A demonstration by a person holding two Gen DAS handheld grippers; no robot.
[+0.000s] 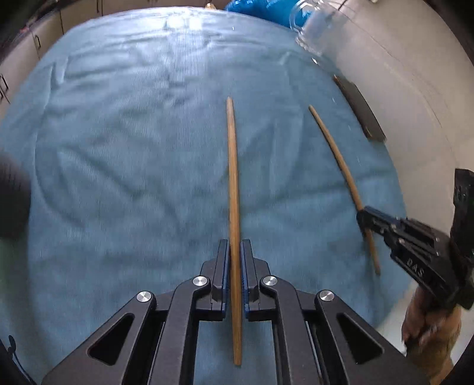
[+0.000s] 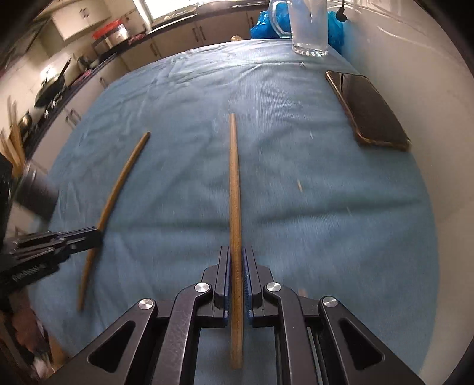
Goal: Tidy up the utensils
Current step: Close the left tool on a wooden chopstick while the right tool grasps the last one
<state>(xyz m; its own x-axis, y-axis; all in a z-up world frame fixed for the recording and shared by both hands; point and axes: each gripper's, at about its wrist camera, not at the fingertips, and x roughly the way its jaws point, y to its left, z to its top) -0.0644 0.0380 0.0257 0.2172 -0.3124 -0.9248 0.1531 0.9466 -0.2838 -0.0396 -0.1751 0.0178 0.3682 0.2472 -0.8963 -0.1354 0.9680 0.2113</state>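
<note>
Chopsticks clamped, one in each gripper, above the blue cloth (image 1: pixel 118 148)

Left gripper (image 1: pixel 235 245) and right gripper (image 2: pixel 236 253) each pinch a chopstick (image 1: pixel 233 177) (image 2: pixel 235 183) tight, tips toward 12 o'clock; glass mug (image 2: pixel 309 26) at 1 o'clock

Both tools are pointed steeply downward: the left tool (image 1: pixel 235 248) and right tool (image 2: pixel 236 256) are each clamped on a thin stick.

Black tongs (image 1: pixel 235 248), blue-lined fingers (image 1: pixel 225 266), 4 silver pivot screws (image 1: pixel 200 280).
</note>
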